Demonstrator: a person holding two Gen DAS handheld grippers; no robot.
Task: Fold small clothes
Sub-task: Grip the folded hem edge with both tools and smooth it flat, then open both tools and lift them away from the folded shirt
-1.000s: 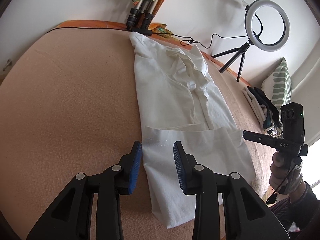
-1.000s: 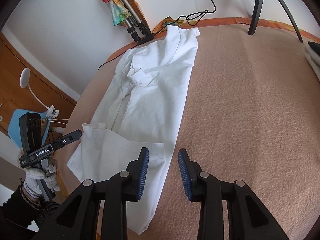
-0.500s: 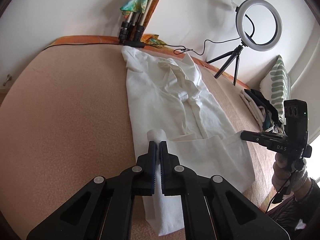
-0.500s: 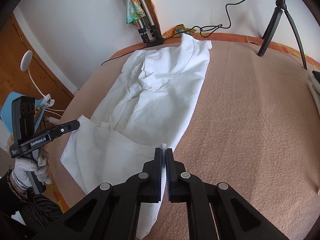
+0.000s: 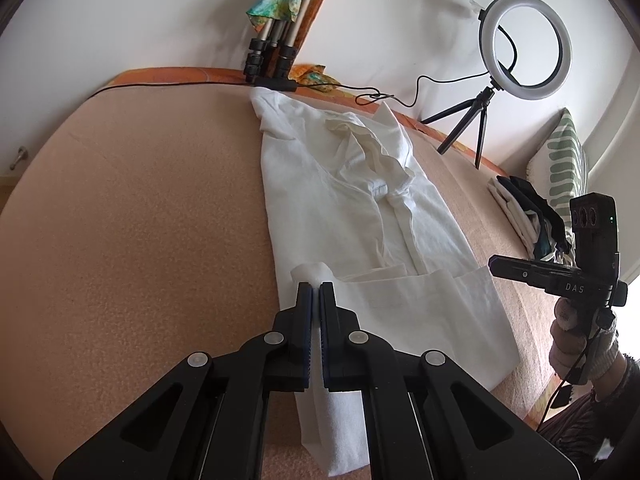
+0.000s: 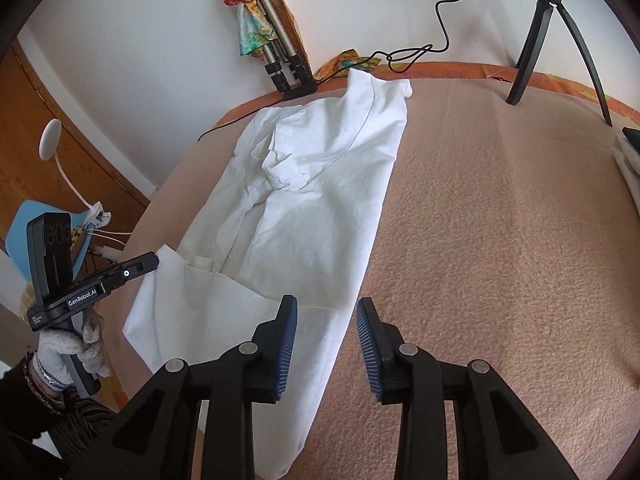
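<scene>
Left claw (image 5: 315,294): blue-padded fingers apart a second ago over the near hem of the white cotton polo shirt (image 5: 352,208); shut half a second ago and shut now, a puff of hem fabric bunched just ahead of its tips.

Right claw (image 6: 326,322): apart a second ago, closed on the shirt's opposite edge half a second ago, now parted again, the released edge lying flat between its fingers.

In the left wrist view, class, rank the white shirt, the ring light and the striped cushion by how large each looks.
1. white shirt, by far the largest.
2. ring light with its tripod.
3. striped cushion, partly cut off.
The last two look close, and fisheye stretch at the edge makes their order unsure.
</scene>
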